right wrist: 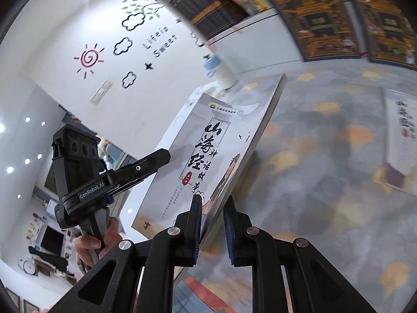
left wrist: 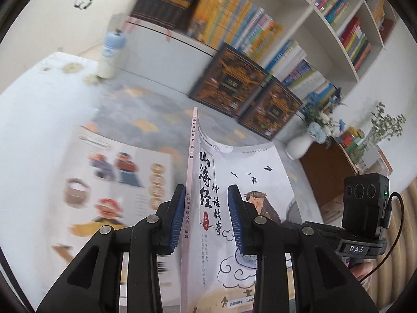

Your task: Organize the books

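I have one grey-covered book (left wrist: 234, 182) clamped from both sides and lifted clear of the tabletop (left wrist: 156, 109). In the left wrist view the left gripper (left wrist: 206, 216) has its jaws narrow and pinching the spine side; the spine runs up the middle of the frame, so the long axis points away from me toward the shelves. In the right wrist view the right gripper (right wrist: 212, 224) has its jaws narrow on the book's lower right corner, the cover tilted toward the left of the frame with its top end toward the wall.

A second picture book (left wrist: 112, 190) lies flat on the tabletop at the lower left of the left view, and another grey book (right wrist: 401, 135) lies at the right edge of the right view. A bottle (left wrist: 109, 54) with a blue cap stands at the upper left. A white vase (left wrist: 299, 143) of blue flowers stands right of centre.

The bookcase (left wrist: 323, 18) across the top right is packed with upright books, and two dark boxed sets (left wrist: 247, 88) lean at its foot. The middle of the tabletop between the held book and those sets is open.
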Demonstrator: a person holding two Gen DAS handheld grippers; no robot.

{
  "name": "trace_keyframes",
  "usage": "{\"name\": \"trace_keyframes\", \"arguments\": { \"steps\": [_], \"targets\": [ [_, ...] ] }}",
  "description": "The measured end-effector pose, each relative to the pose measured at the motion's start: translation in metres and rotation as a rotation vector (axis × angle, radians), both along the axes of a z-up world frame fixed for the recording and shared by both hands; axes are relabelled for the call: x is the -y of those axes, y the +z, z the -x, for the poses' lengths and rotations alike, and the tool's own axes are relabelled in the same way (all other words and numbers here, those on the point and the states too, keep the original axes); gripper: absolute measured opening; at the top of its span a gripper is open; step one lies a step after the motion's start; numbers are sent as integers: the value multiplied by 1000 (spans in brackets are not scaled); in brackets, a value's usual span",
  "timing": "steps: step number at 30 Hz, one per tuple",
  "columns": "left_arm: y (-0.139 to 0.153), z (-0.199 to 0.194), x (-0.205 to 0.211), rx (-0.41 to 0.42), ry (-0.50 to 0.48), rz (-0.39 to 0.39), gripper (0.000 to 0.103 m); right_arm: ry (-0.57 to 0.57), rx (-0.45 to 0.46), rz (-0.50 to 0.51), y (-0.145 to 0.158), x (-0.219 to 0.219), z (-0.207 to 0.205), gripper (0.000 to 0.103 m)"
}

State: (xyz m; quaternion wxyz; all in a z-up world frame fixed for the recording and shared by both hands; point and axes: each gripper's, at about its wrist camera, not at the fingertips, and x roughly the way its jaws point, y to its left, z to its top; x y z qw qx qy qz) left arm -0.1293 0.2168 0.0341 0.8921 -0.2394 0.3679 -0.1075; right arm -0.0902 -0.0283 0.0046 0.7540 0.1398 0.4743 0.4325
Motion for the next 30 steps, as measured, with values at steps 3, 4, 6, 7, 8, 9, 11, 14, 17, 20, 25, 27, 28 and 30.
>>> {"name": "trace_keyframes", "arguments": {
  "steps": [3, 4, 6, 7, 8, 9, 11, 14, 17, 20, 25, 27, 28, 30],
  "targets": [
    [-3, 4, -24, 4, 39, -4, 28, 32, -3, 1, -3, -28, -4, 16],
    [-4, 5, -32, 4, 50, -1, 28, 40, -4, 2, -4, -36, -5, 16],
    [-8, 7, -47, 1, 68, 0, 28, 57, -12, 2, -9, -51, -7, 16],
    [-10, 7, -53, 0, 77, -1, 28, 64, -18, -1, -12, -58, -9, 16],
    [-12, 7, -60, -2, 86, 1, 28, 72, -25, -5, -16, -66, -11, 16],
    [-15, 7, -67, -5, 93, 5, 28, 76, -31, -7, -19, -71, -12, 16],
    [-21, 7, -78, -9, 105, 10, 28, 86, -42, -4, -27, -85, -15, 16],
    [-27, 8, -89, -20, 116, 16, 31, 101, -62, 0, -38, -98, -18, 16],
    [-35, 8, -98, -31, 130, 20, 31, 117, -75, 9, -46, -110, -20, 16],
    [-43, 7, -104, -47, 136, 25, 31, 120, -89, 19, -54, -117, -21, 16],
    [-57, 7, -114, -66, 148, 41, 31, 122, -112, 37, -68, -124, -23, 16],
    [-60, 7, -117, -67, 156, 40, 31, 111, -104, 51, -71, -123, -25, 16],
    [-61, 7, -118, -69, 159, 40, 31, 110, -109, 50, -72, -124, -24, 16],
    [-64, 6, -118, -82, 168, 27, 31, 108, -121, 49, -74, -124, -24, 16]
  ]
}}
